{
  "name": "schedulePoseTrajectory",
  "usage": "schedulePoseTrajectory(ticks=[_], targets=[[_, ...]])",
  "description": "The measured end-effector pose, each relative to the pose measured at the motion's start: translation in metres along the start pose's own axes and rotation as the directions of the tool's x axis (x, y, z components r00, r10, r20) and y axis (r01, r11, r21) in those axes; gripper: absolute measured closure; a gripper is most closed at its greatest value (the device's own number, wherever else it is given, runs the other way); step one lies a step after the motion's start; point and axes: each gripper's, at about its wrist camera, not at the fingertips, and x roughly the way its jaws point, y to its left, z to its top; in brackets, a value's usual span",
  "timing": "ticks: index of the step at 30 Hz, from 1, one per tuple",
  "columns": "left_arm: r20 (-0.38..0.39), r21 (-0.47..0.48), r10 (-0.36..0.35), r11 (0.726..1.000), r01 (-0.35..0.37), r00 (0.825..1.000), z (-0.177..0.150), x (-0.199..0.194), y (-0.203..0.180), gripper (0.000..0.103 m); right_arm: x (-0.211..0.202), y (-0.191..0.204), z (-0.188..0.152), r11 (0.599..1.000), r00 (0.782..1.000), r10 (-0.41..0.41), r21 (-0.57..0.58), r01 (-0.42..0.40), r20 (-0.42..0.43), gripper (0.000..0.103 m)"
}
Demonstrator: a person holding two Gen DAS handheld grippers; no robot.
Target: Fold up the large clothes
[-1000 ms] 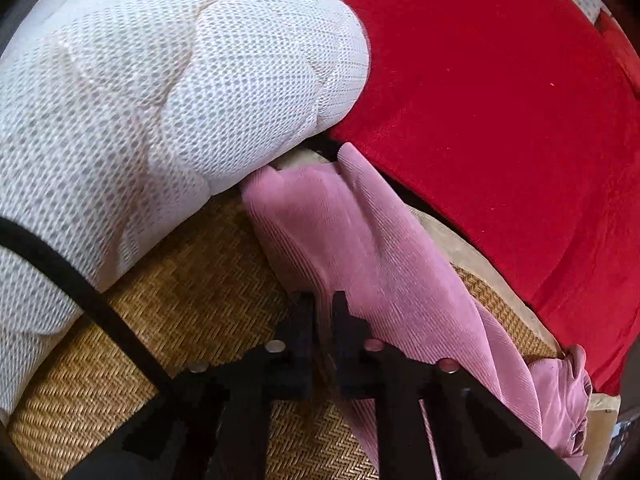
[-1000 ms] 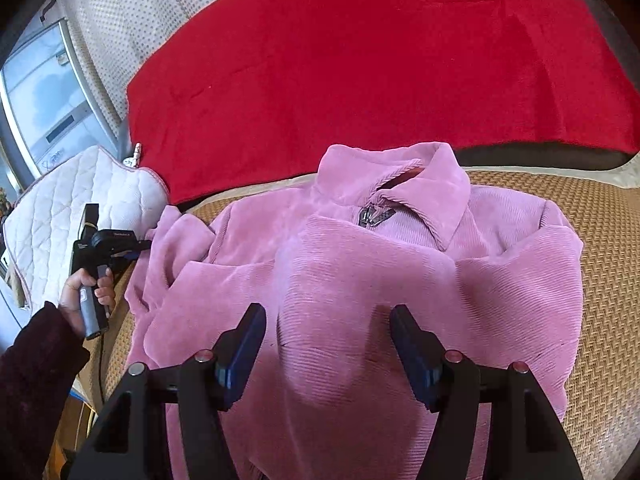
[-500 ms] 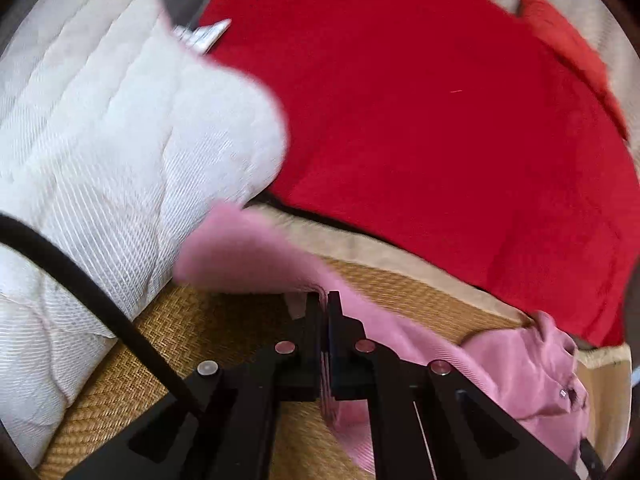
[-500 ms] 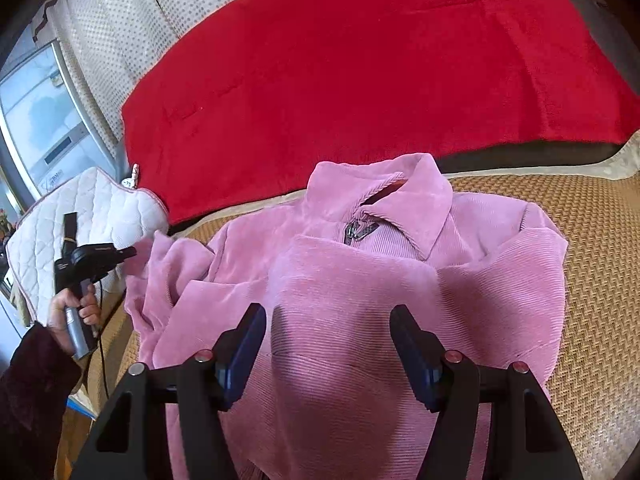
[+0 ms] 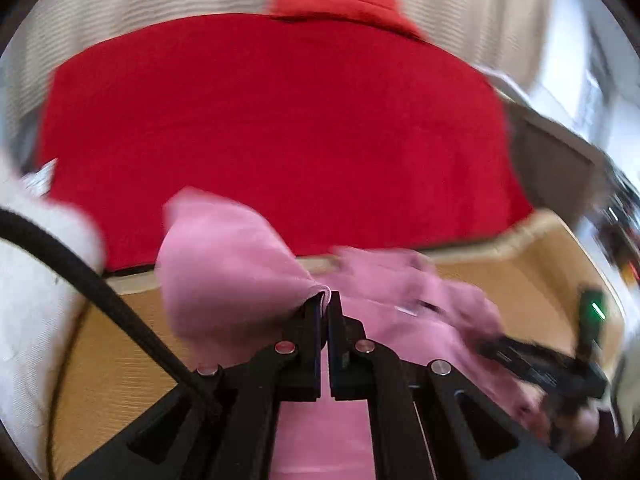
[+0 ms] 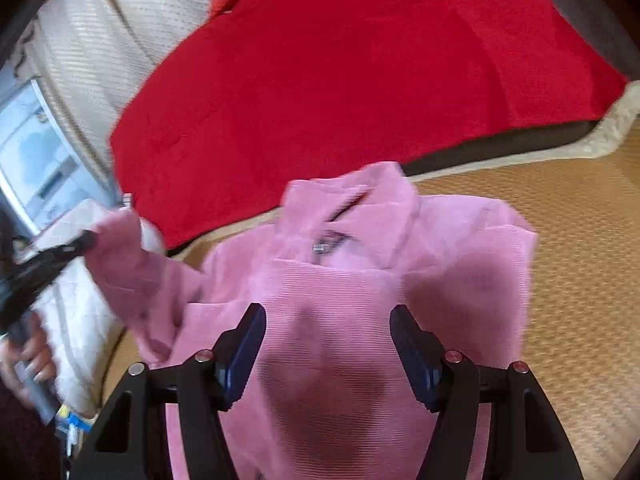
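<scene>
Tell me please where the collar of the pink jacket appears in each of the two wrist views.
Left wrist view: the collar is right of centre, blurred, just beyond the shut left gripper that pinches the sleeve.
Right wrist view: the collar is at centre, above the open right gripper.
Shared landmark: the red blanket directly behind the collar.

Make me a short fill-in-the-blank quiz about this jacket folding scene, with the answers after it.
1. The left gripper is shut on the pink jacket's ____.
2. The right gripper's jaws stand ____ above the jacket.
3. Behind the jacket lies a ____ blanket.
4. The jacket rests on a ____ mat.

Answers: sleeve; open; red; woven
</scene>
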Motion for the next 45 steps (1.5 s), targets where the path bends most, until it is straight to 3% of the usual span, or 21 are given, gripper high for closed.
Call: schedulePoseTrajectory(ticks=[2,4,6,7,8,11,15,20,25,28,29,31,33,34,35,38,40,42,44,45], targets=[[-0.054,0.092,-0.1,0.99,0.105,0.993,-0.009,0.006,-0.046,0.1,-0.004,-0.017,0.004,0.997,1.0,0.005,0.071,-0.004,-0.005,0.035],[-0.118,0.184,-0.134,0.971,0.155,0.984,-0.02,0.011,-0.083,0.097,-0.011,-0.031,0.008,0.991,1.0,0.013,0.13,-0.013,0.002,0.035],[-0.167,0.279,-0.104,0.949,0.148,0.98,-0.035,0.017,-0.109,0.076,-0.02,-0.046,0.012,0.984,1.0,0.014,0.177,-0.016,0.016,0.035],[-0.167,0.306,-0.089,0.942,0.138,0.982,-0.045,0.017,-0.115,0.06,-0.024,-0.052,0.014,0.982,1.0,0.008,0.187,-0.01,0.012,0.035],[-0.158,0.313,-0.078,0.941,0.125,0.984,-0.052,0.016,-0.113,0.053,-0.026,-0.055,0.015,0.981,1.0,0.01,0.193,-0.011,0.006,0.034],[-0.163,0.25,-0.044,0.965,0.084,0.986,-0.056,0.017,-0.09,0.053,-0.033,-0.066,0.017,0.972,0.999,0.049,0.23,-0.049,0.006,0.034],[-0.14,0.107,0.038,0.994,-0.023,0.989,-0.054,0.014,-0.043,0.053,-0.041,-0.081,0.02,0.95,0.995,0.099,0.294,-0.103,0.028,0.034],[-0.11,-0.004,0.129,0.991,-0.131,0.986,-0.067,0.023,-0.01,0.052,-0.051,-0.093,0.019,0.905,0.978,0.186,0.373,-0.206,0.09,0.029],[-0.145,-0.032,0.18,0.982,-0.187,0.973,-0.093,0.049,-0.007,0.052,-0.061,-0.079,0.02,0.921,0.966,0.196,0.308,-0.24,0.169,0.029],[-0.223,0.02,0.196,0.98,-0.197,0.955,-0.112,0.066,-0.009,0.052,-0.049,-0.051,0.021,0.969,0.98,0.163,0.172,-0.18,0.111,0.029],[-0.255,0.052,0.205,0.979,-0.198,0.945,-0.12,0.071,-0.01,0.052,-0.042,-0.037,0.018,0.985,0.989,0.134,0.095,-0.14,0.067,0.03],[-0.267,0.067,0.19,0.982,-0.179,0.945,-0.126,0.07,-0.007,0.052,-0.022,-0.018,0.009,0.996,0.995,0.087,-0.026,-0.088,-0.053,0.033],[-0.251,0.049,0.169,0.986,-0.161,0.953,-0.123,0.06,-0.003,0.052,0.002,-0.011,-0.005,0.993,0.981,-0.008,-0.117,-0.015,-0.196,0.036],[-0.234,0.039,0.164,0.986,-0.16,0.958,-0.122,0.055,0.0,0.052,0.015,-0.014,-0.015,0.991,0.961,-0.057,-0.131,0.022,-0.27,0.036],[-0.22,0.028,0.162,0.987,-0.16,0.962,-0.122,0.05,0.003,0.052,0.017,-0.019,-0.019,0.993,0.96,-0.053,-0.119,0.021,-0.275,0.037],[-0.178,-0.037,0.146,0.987,-0.154,0.973,-0.119,0.041,0.014,0.052,0.002,-0.023,-0.012,0.994,0.965,-0.039,-0.109,0.011,-0.26,0.037],[-0.142,-0.075,0.137,0.986,-0.149,0.98,-0.115,0.038,0.018,0.052,-0.013,-0.032,-0.008,0.999,0.983,-0.014,-0.053,0.004,-0.186,0.037],[-0.097,-0.082,0.143,0.985,-0.151,0.985,-0.111,0.031,0.015,0.052,-0.033,-0.039,0.002,1.0,0.998,-0.012,-0.005,0.011,-0.061,0.035],[-0.073,-0.071,0.166,0.983,-0.172,0.983,-0.108,0.031,0.009,0.041,-0.052,-0.041,0.01,1.0,0.996,-0.012,0.02,0.011,0.085,0.035],[-0.078,-0.068,0.179,0.981,-0.184,0.981,-0.108,0.035,0.006,0.04,-0.056,-0.038,0.013,1.0,0.993,-0.009,0.011,0.008,0.117,0.035]])
